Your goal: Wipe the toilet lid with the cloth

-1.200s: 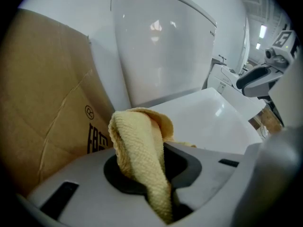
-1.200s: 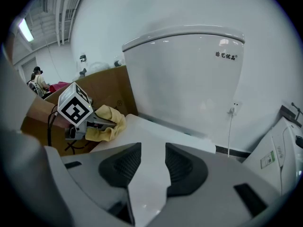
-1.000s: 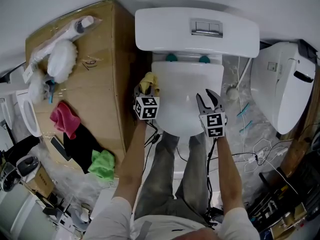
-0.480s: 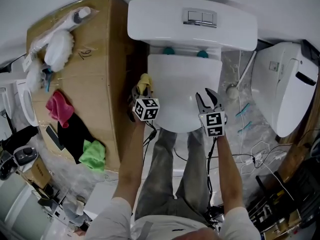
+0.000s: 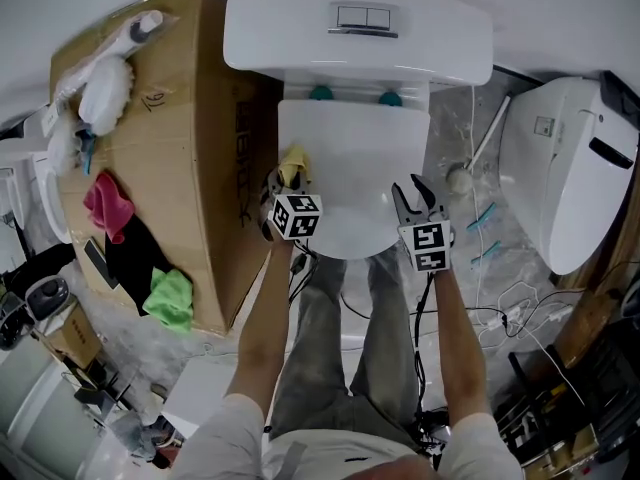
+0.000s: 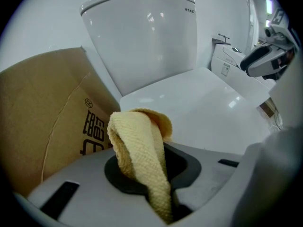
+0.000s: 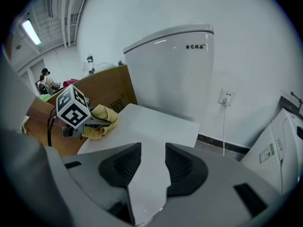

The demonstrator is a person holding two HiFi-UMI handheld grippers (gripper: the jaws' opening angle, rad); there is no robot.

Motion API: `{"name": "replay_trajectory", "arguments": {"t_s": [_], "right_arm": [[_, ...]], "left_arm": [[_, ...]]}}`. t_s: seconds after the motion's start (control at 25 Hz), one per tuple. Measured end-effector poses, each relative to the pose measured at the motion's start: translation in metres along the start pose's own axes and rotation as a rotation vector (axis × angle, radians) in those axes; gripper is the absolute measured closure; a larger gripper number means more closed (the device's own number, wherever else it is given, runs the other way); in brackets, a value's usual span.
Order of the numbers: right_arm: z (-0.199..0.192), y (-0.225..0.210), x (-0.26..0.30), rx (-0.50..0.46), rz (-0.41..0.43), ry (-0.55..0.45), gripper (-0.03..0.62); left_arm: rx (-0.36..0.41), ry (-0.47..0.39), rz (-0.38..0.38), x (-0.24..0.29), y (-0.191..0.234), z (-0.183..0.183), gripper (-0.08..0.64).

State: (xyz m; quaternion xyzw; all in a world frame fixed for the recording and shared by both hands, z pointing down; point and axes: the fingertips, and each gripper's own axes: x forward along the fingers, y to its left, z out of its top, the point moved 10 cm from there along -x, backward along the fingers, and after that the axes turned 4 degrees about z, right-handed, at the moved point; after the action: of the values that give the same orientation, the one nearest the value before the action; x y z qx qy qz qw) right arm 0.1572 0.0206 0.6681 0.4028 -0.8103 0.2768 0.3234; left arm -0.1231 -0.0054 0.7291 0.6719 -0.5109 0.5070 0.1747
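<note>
A white toilet with its lid (image 5: 350,163) down stands below me, the tank (image 5: 355,33) behind it. My left gripper (image 5: 285,183) is shut on a folded yellow cloth (image 5: 293,163) at the lid's left edge; the cloth (image 6: 139,150) fills the jaws in the left gripper view. My right gripper (image 5: 417,201) hangs open over the lid's front right, nothing between its fingers. The right gripper view shows the lid (image 7: 151,126) ahead and the left gripper with the cloth (image 7: 102,119) across it.
A large cardboard box (image 5: 170,168) stands left of the toilet, carrying a pink cloth (image 5: 107,205), a green cloth (image 5: 170,298), a black cloth and wrapped white items. Another white toilet part (image 5: 565,168) lies right, with a toilet brush (image 5: 462,178) and cables on the floor.
The head view has shifted, so the toilet and box sit lower and more left in frame. Both grippers hold about the same places over the lid, the cloth still gripped.
</note>
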Motion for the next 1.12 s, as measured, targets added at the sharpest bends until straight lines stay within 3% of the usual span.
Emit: {"name": "replay_trajectory", "arguments": {"t_s": [1.12], "right_arm": [[-0.057,-0.057,-0.057,0.075,-0.037,-0.021,0.420]], "left_arm": [[0.082,-0.062,-0.109,-0.015,-0.133,0.058,0.480]]}}
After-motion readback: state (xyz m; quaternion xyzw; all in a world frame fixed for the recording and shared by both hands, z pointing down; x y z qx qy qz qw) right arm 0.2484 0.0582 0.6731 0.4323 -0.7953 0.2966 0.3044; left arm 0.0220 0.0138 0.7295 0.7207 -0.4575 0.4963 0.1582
